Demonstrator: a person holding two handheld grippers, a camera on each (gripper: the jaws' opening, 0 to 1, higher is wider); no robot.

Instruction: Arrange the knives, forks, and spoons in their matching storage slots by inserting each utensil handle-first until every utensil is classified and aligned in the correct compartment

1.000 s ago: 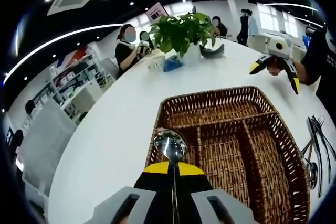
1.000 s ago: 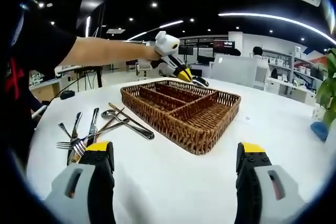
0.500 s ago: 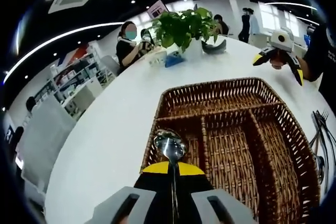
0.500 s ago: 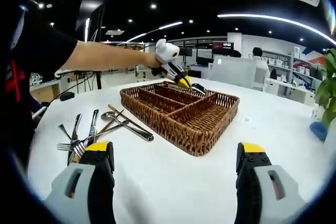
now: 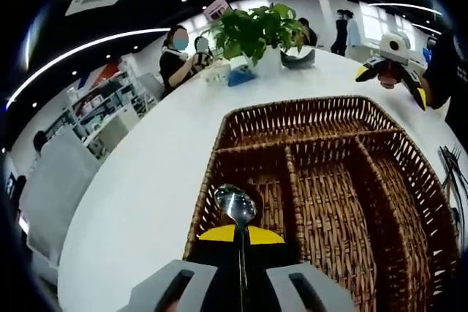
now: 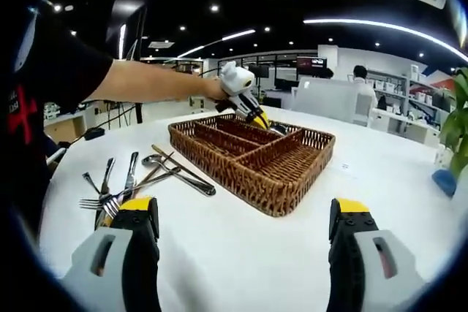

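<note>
My left gripper [image 5: 241, 233] is shut on a steel spoon [image 5: 235, 202], bowl end pointing forward, over the near left compartment of the wicker cutlery basket [image 5: 292, 107]. In the right gripper view the left gripper [image 6: 257, 118] dips its yellow tips into the far side of the basket [image 6: 241, 177], held by a person's outstretched arm. My right gripper [image 6: 245, 217] is open above the white table, short of the basket, with nothing between its jaws. Loose forks, knives and spoons [image 6: 131, 180] lie on the table left of the basket.
A potted plant [image 5: 256, 27] and a blue object [image 5: 240, 74] stand on the round white table [image 5: 146, 173] beyond the basket. The right gripper [image 5: 391, 87] hovers far right. People sit and stand in the background. Shelves line the room's left side.
The left gripper has carried the spoon forward and lower over the basket, which looms larger in its view. The right gripper has held still and open.
</note>
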